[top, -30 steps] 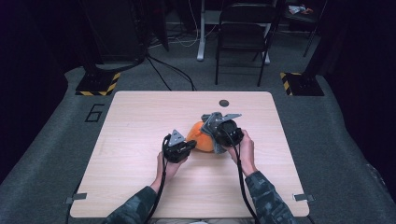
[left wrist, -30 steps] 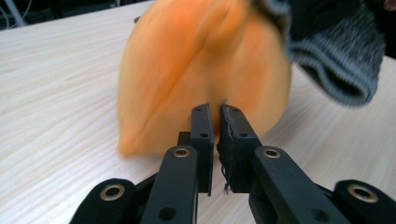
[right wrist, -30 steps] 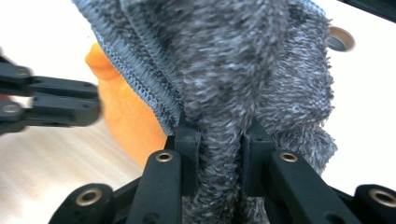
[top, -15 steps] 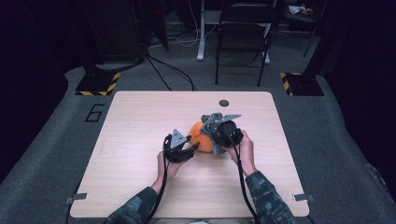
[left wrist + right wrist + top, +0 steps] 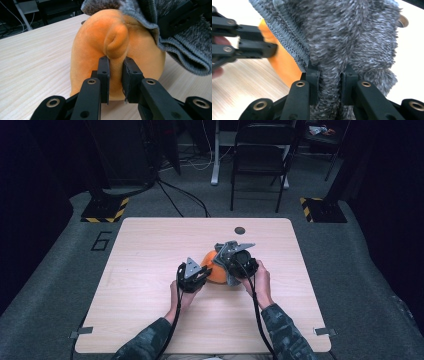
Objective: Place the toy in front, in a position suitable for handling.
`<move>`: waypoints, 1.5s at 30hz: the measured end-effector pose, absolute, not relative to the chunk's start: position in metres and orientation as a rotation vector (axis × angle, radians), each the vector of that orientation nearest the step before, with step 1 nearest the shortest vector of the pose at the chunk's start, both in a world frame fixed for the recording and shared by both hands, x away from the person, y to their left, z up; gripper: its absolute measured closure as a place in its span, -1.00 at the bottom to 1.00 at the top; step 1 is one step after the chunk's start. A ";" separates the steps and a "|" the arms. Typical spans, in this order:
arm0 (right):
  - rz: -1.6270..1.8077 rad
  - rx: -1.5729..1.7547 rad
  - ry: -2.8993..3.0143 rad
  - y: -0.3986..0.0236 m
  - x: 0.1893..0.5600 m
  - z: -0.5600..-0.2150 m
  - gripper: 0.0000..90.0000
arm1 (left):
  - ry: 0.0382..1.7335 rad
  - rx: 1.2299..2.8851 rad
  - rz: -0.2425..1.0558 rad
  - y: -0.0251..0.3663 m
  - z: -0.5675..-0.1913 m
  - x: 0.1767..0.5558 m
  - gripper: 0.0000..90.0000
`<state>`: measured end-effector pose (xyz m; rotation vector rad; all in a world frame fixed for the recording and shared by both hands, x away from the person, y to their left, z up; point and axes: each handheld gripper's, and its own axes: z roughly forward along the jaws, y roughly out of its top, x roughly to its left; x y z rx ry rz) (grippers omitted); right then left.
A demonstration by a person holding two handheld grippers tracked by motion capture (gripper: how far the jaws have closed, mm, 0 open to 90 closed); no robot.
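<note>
Your two grippers grasp an orange plush toy and its grey fuzzy knit cover at the middle of the table.

The rounded orange plush toy sits just below the centre of the high view on the pale wooden table. Your left gripper has just been closing and now pinches a soft fold of the plush between its pads. Your right gripper is clenched on the grey fuzzy knit cover, draped over the toy's right side. A small dark round disc lies farther up the table.
</note>
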<state>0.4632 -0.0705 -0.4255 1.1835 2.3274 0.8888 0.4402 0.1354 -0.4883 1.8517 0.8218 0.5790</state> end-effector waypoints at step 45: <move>0.837 1.195 2.318 -0.076 0.465 -0.419 0.62 | 0.810 1.860 0.542 0.136 -0.487 0.438 0.74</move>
